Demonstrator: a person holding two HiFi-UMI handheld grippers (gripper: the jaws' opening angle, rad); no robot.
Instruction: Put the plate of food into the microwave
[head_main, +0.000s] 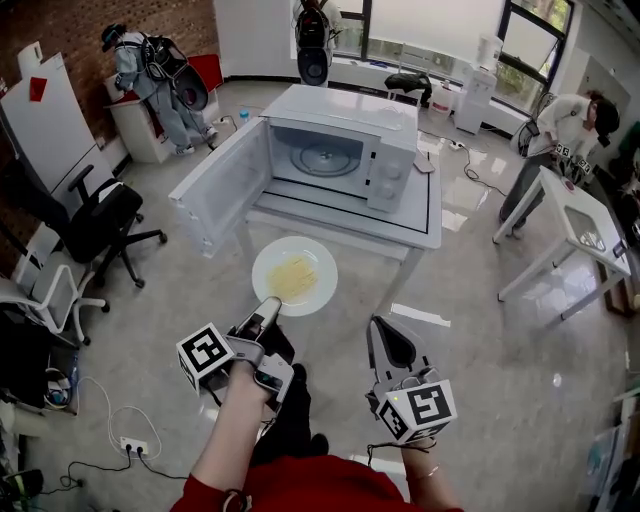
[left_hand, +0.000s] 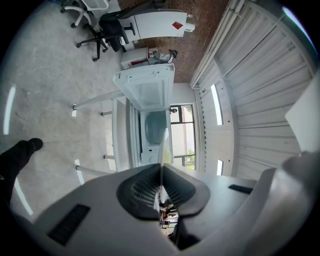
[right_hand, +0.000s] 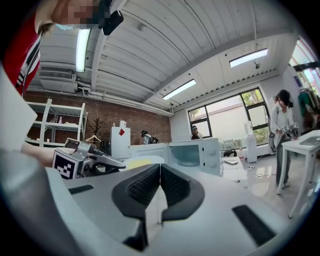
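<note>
Closest to me in the head view, my left gripper (head_main: 268, 304) pinches the near rim of the plate (head_main: 325, 262) of yellow food (head_main: 293, 277), held in the air just short of the open microwave (head_main: 340, 150). The right gripper (head_main: 378, 325) hangs beside it, apart from the plate. Left gripper view: jaws clamp the plate's thin edge. Right gripper view: jaws are pressed together, holding nothing.

Two grippers: left gripper (head_main: 268, 308), right gripper (head_main: 380, 328). One plate (head_main: 294, 277) between the left jaws, one microwave (head_main: 340, 150) ahead of them. Two tables: microwave table (head_main: 432, 215), side table (head_main: 560, 195).
</note>
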